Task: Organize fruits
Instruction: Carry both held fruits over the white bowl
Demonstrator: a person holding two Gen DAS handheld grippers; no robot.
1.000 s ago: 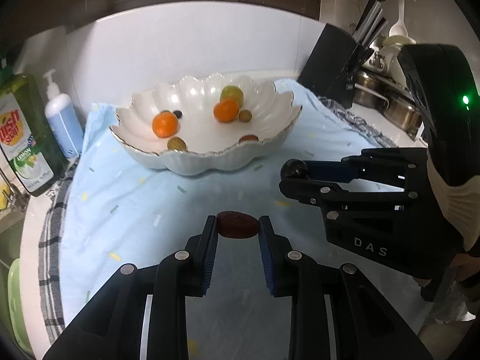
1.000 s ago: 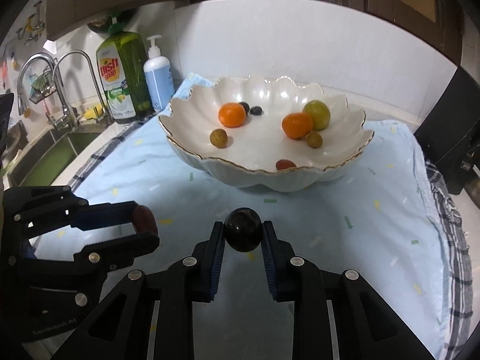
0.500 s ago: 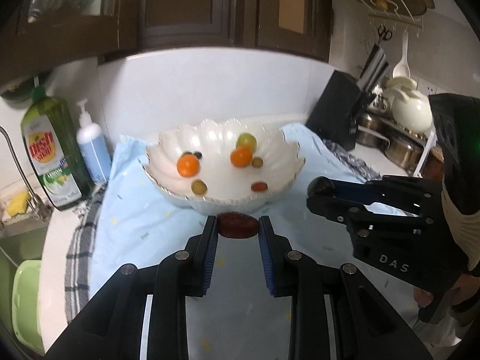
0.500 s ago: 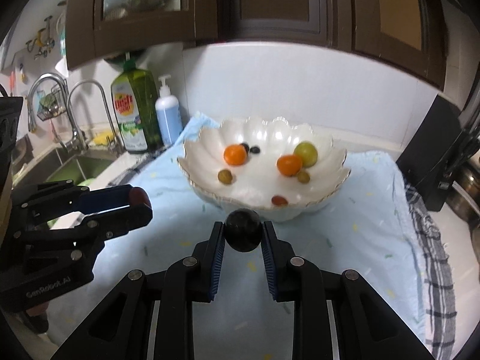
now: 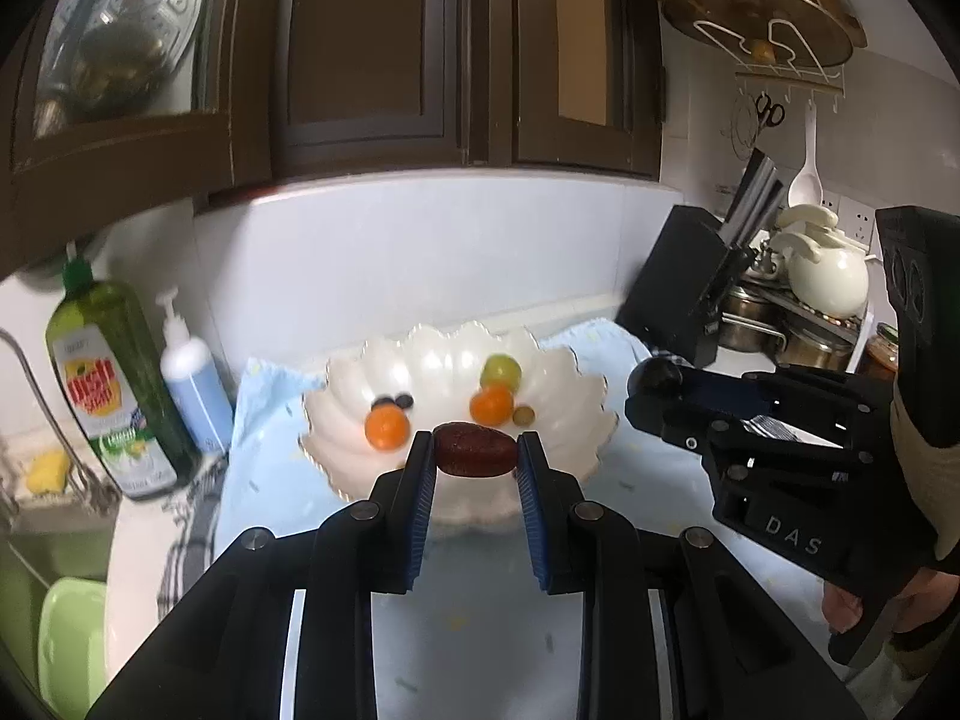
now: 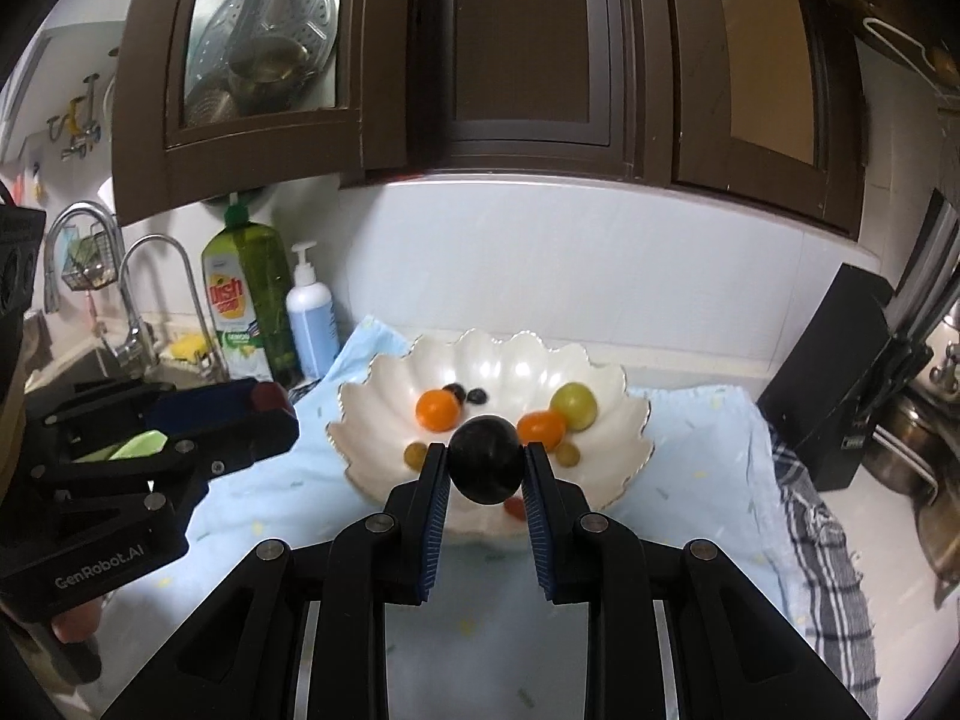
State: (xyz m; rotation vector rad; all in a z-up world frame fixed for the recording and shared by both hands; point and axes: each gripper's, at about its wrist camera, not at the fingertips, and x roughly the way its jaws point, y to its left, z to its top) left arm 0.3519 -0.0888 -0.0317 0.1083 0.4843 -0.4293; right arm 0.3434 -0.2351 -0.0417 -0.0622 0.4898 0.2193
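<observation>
**Both grippers loaded, bowl ahead**

While both grippers hang above the bench, I note each one carries a fruit. My left gripper [image 5: 475, 450] has its fingers [image 5: 420, 480] pinching a dark red oval fruit [image 5: 475, 450] end to end, clear of the cloth. My right gripper [image 6: 485, 468] has its fingers [image 6: 435, 492] pinching a round black fruit [image 6: 485, 468], also in the air.

Scalloped white bowl [image 6: 384, 420] sits just beyond both loads, on a pale blue cloth [image 6: 708, 480] spread over the bench. Inside it, from the right wrist view: two orange fruits [image 6: 437, 409], one at left and one toward the right; a yellow-green fruit [image 6: 574, 407] at far right, touching the right orange one; two small dark berries [image 6: 477, 396] at the far side; two small olive-coloured fruits [image 6: 414, 455], one on each side near the front; a bit of red showing under the black fruit, mostly hidden.

Left of the bowl, against the wall: green dish soap bottle [image 6: 246, 300], blue pump bottle [image 6: 312, 324] beside it, tap [image 6: 150, 276] and sink further left. Black knife block [image 5: 678, 294] stands right of the bowl. Dark cabinets [image 6: 516, 48] overhead.
</observation>
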